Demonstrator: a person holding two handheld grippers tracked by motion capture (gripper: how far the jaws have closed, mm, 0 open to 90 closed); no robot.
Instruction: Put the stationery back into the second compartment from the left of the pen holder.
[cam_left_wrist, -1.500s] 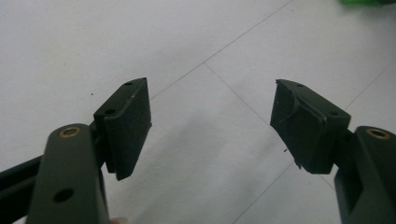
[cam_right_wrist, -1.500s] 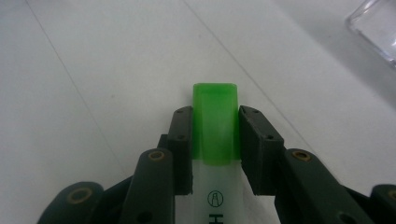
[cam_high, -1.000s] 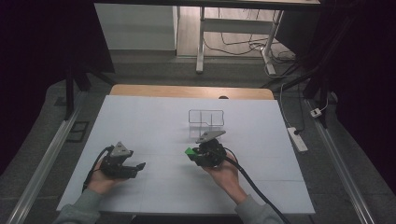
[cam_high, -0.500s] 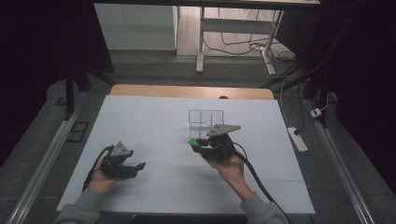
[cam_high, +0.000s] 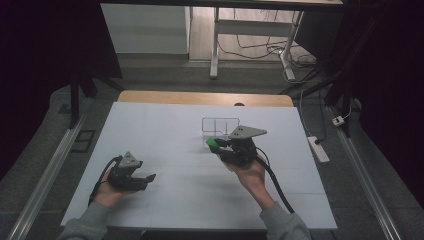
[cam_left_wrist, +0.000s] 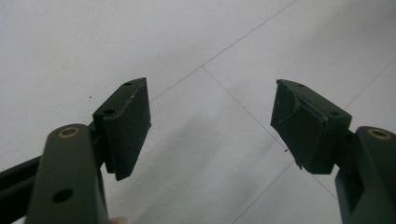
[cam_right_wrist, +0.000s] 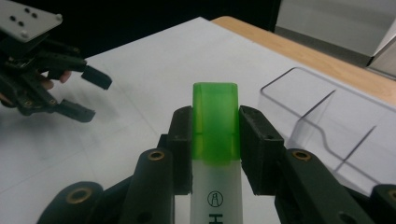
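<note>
**Green highlighter in the right gripper, clear organiser next**

The highlighter (cam_right_wrist: 215, 140), with its green cap and white barrel, is clamped between the jaws of the right gripper (cam_right_wrist: 215, 122), the pads pressing on the cap from both sides. In the high view it is carried above the white sheet (cam_high: 165, 130), near the middle of the tabletop and just short of the clear organiser (cam_high: 220, 125), which stands towards the far edge. The step in hand looks like the carry: the pen is lifted and pointed towards the tray. The next move probably calls for bringing the pen over one of the tray's open compartments, lining it up with the divider, then lowering it before the jaws let go.

The left gripper (cam_high: 145, 179) rests low near the front left corner of the sheet, its jaws wide apart with nothing between them.

On the barrel a small round logo is printed, and below it the top of a letter, probably an H; the rest is cut off.
</note>
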